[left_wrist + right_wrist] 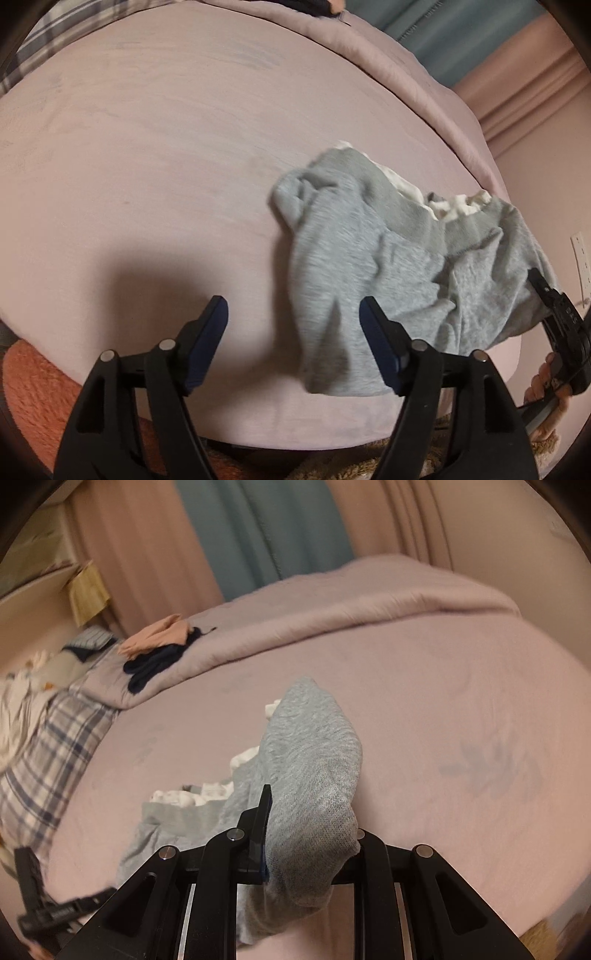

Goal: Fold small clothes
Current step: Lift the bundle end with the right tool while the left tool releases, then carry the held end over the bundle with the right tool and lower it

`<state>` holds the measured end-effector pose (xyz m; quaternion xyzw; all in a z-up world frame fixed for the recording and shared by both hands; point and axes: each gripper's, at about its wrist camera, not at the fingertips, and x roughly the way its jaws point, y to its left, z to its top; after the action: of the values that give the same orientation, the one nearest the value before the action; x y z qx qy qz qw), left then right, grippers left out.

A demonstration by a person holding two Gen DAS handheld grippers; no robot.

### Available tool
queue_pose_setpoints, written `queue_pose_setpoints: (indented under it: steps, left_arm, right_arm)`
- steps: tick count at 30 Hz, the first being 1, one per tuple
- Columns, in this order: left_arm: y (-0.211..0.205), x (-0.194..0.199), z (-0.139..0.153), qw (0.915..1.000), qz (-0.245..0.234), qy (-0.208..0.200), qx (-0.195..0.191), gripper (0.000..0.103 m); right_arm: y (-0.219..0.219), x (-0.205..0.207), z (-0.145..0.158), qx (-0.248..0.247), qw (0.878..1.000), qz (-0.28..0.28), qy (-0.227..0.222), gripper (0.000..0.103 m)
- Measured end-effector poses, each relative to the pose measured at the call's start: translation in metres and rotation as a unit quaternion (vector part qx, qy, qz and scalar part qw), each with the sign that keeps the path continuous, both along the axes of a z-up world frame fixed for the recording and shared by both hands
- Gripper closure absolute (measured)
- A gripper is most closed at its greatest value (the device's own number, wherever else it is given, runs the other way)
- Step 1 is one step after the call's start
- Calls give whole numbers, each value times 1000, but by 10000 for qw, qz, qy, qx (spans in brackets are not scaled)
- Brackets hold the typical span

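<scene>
The right gripper (310, 834) is pinching the grey shorts (388, 258) near the bed's (147, 166) edge; the left gripper (293, 321) is hovering wide apart, holding nothing.

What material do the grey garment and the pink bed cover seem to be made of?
The grey garment, held by the right claw, looks like a soft heathered cotton-type knit: it shows flecked grey, a ribbed band, a fleecy white inside and loose folds. The pink bed cover looks like a matte brushed fabric, perhaps microfibre or velour: stroke marks show in its short nap. The exact fibre of either cannot be told.
</scene>
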<state>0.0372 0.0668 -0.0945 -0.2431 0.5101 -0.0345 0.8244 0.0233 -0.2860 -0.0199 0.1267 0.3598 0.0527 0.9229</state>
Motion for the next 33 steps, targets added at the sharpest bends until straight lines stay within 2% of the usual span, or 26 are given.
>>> queue_pose_setpoints:
  steps: [6,13,17,21,28,33]
  left_arm:
    - [16,-12,-1,9997,176,99,140,27]
    - [21,-14,3,9995,263,93,132,24]
    - [21,-13,6,9996,207,27,191,22]
    - [19,-13,6,9989,222,-45,409,22]
    - [24,-17,5,9990,295,25,342,21]
    - [31,-19,4,9988,400,25,282,20]
  right_arm:
    - [31,-6,12,-646,9964,456,-319,81]
    - [68,-12,20,-803,9878,1241,-498,81]
    - [86,-12,18,-668,9832,1647,-411,81]
    - [103,-14,13,-647,9773,1989,-328,81]
    - [139,-13,-7,-687,9650,2531,43,81]
    - [156,-14,-23,-814,9597,2677,278,81]
